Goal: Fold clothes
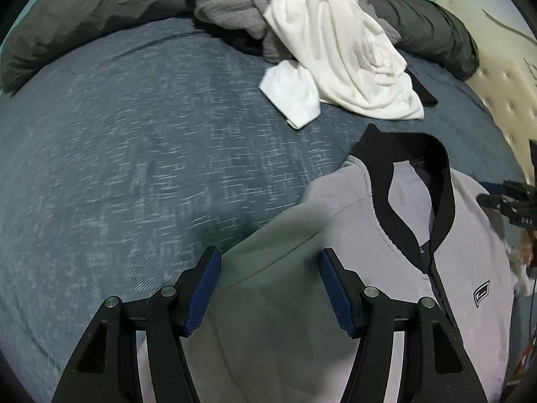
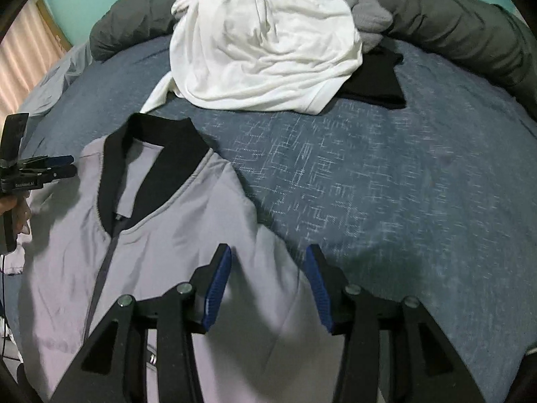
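A light grey zip jacket (image 1: 369, 235) with a black collar (image 1: 443, 181) lies front up on the blue bedspread (image 1: 134, 134), collar pointing away. My left gripper (image 1: 268, 255) is open just above the jacket's left shoulder edge, nothing between its blue pads (image 1: 204, 288). In the right wrist view the same jacket (image 2: 161, 235) fills the lower left. My right gripper (image 2: 268, 252) is open over its right edge, where grey cloth meets the bedspread (image 2: 402, 184). Each gripper shows in the other's view: the right gripper (image 1: 510, 201), and the left gripper (image 2: 50, 164) held by a hand.
A heap of clothes sits at the far side: a crumpled white garment (image 1: 339, 50) (image 2: 265, 40), a grey one (image 1: 235, 10) and a black one (image 2: 376, 87). A dark grey duvet (image 1: 84, 16) runs along the back. A cream tufted headboard (image 1: 503, 94) stands at the right.
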The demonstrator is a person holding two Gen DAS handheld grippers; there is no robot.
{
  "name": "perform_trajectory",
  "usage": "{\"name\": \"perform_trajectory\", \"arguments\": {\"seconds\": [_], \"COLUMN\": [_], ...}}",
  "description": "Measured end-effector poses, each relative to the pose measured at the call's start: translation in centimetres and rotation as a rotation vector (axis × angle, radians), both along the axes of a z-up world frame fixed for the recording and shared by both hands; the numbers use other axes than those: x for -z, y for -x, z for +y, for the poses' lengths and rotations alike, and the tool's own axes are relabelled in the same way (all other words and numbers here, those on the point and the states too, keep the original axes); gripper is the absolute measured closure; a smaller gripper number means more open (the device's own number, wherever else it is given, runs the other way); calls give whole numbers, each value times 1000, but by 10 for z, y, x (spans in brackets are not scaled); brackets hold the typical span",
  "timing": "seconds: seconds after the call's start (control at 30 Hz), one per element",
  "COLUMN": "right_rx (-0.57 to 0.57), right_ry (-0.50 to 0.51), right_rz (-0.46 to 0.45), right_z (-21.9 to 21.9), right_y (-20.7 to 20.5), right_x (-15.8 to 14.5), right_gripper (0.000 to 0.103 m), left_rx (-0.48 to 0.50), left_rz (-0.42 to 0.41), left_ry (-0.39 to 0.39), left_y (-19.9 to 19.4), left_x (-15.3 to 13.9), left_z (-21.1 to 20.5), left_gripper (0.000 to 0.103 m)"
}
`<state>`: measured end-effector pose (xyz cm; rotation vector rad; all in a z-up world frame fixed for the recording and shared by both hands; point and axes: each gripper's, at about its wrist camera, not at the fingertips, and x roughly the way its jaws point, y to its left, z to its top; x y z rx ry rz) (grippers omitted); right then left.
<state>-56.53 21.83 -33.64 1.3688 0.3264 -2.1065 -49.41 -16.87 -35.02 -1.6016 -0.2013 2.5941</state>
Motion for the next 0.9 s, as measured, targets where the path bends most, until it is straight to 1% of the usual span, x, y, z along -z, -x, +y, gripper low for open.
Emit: {"name": "perform_trajectory", "arguments": {"seconds": [0.07, 0.1, 0.13, 0.17, 0.2, 0.23, 0.33, 0.43, 0.57, 0.67, 0.77, 0.9], "right_rx": [-12, -22, -32, -42, -50, -57, -56, -33, 5, 49, 83, 115], "right_ry": [-5, -5, -9, -15, -24, -35, -27, -30, -48, -74, -85, -87], "right_rz": [-5, -7, -4, 1, 10, 26, 81, 171, 247, 271, 266, 260], "right_z": [-4, -6, -8, -10, -11, -13, -12, -12, -15, -17, -20, -19], "right_y": [6, 6, 6, 5, 4, 2, -3, -5, 3, 16, 30, 36], "right_x": [6, 8, 11, 13, 15, 16, 12, -3, -25, -33, -32, -23], "right_gripper": [57, 66, 82, 88, 92, 97, 99, 99, 100, 100, 100, 100], "left_rx": [19, 24, 22, 20, 18, 16, 10, 4, -16, -49, -81, -103], "left_rz": [-7, -8, -2, 4, 10, 16, 33, 51, 68, 73, 76, 47], "left_ry": [-7, -6, 0, 5, 10, 16, 32, 48, 59, 53, 47, 59], "left_y": [4, 6, 7, 9, 11, 12, 17, 22, 31, 42, 53, 61], "left_x": [5, 5, 2, -2, -5, -8, -18, -28, -36, -37, -36, -11], "left_z": [3, 4, 5, 5, 6, 6, 7, 9, 8, 3, -2, -2], "left_gripper": [49, 65, 79, 86, 98, 98, 100, 100, 101, 101, 101, 100]}}
